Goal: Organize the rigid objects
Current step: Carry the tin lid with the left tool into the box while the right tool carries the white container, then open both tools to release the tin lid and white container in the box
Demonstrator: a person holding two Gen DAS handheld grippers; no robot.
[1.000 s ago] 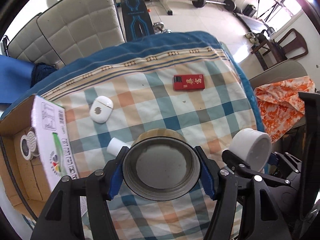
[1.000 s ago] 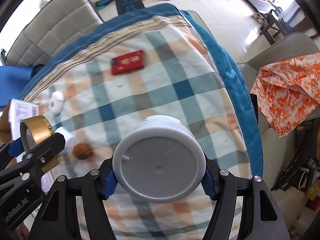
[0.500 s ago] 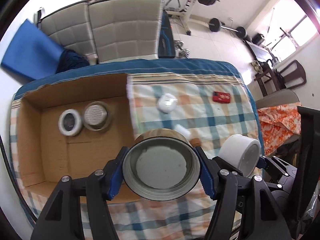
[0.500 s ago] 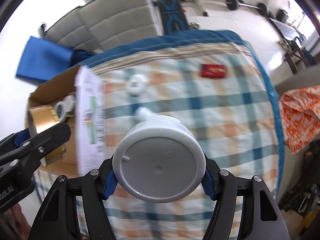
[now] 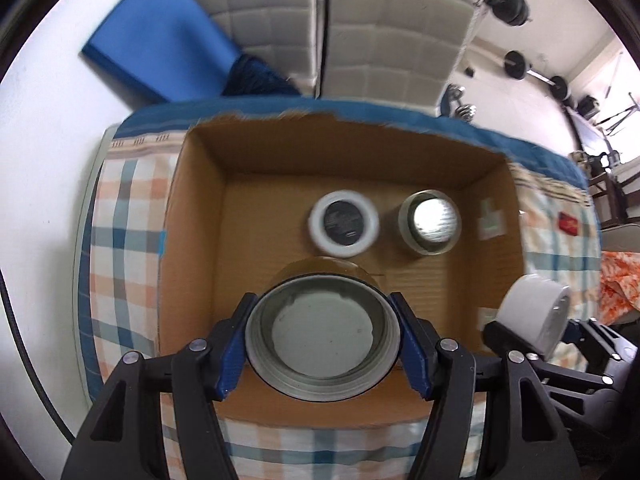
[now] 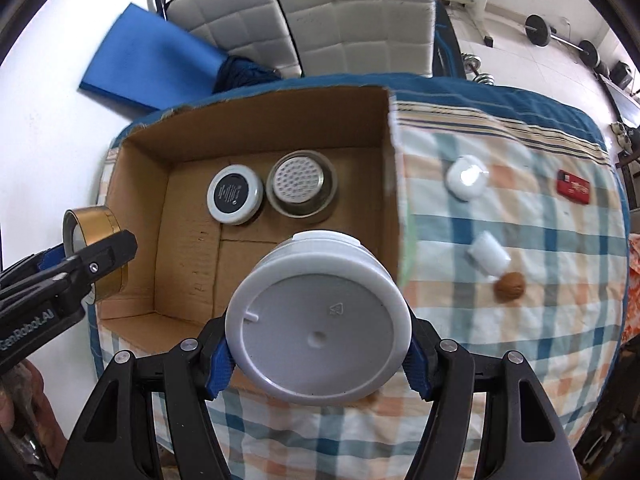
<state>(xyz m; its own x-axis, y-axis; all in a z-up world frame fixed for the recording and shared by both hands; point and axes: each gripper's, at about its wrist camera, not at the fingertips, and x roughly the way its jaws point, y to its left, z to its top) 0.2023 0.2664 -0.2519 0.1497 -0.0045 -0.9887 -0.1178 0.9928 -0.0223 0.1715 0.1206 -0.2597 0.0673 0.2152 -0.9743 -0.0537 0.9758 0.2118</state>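
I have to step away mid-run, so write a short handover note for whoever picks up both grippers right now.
Left gripper: shut on a gold-rimmed jar, held above the cardboard box.
Right gripper: shut on a white jar, at the box's right wall.
Done: a white-rimmed tin and a metal strainer cup sit side by side in the box.
Left: set both held jars in the box, then collect from the checked cloth the white case, small white cylinder, walnut and red box.

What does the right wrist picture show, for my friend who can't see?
The right tongs hold a white jar over a cardboard box with two round things inside. The left tongs hold a gold jar.
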